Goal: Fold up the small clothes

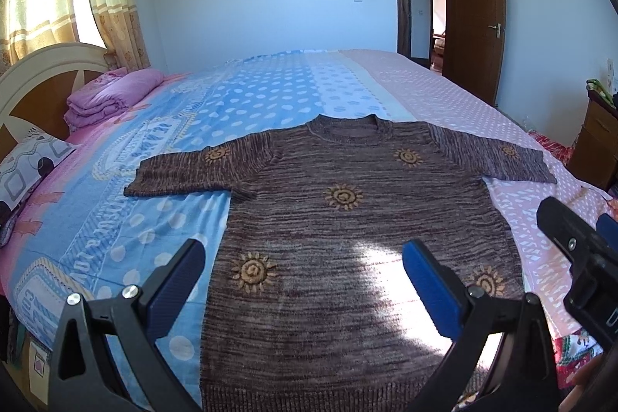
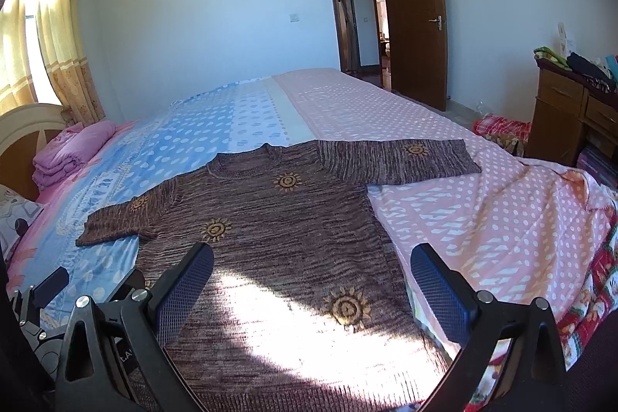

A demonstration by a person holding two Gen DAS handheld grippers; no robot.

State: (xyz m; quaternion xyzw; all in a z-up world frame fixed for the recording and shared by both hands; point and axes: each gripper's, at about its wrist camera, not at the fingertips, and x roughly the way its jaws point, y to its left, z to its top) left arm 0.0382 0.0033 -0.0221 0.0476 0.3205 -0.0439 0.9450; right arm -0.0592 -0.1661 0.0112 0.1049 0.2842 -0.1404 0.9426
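Observation:
A brown knitted short-sleeved sweater (image 1: 347, 219) with yellow sun motifs lies flat on the bed, front up, sleeves spread, collar away from me. It also shows in the right wrist view (image 2: 278, 238). My left gripper (image 1: 303, 257) is open and empty, hovering above the sweater's lower left part. My right gripper (image 2: 313, 265) is open and empty above the sweater's lower right part; its body shows at the right edge of the left wrist view (image 1: 579, 257).
The bed (image 2: 483, 219) has a blue and pink dotted sheet. Folded pink bedding (image 1: 108, 95) and a pillow (image 1: 27, 165) lie by the headboard at left. A wooden cabinet (image 2: 571, 118) stands right of the bed. An open door (image 2: 417, 18) is behind.

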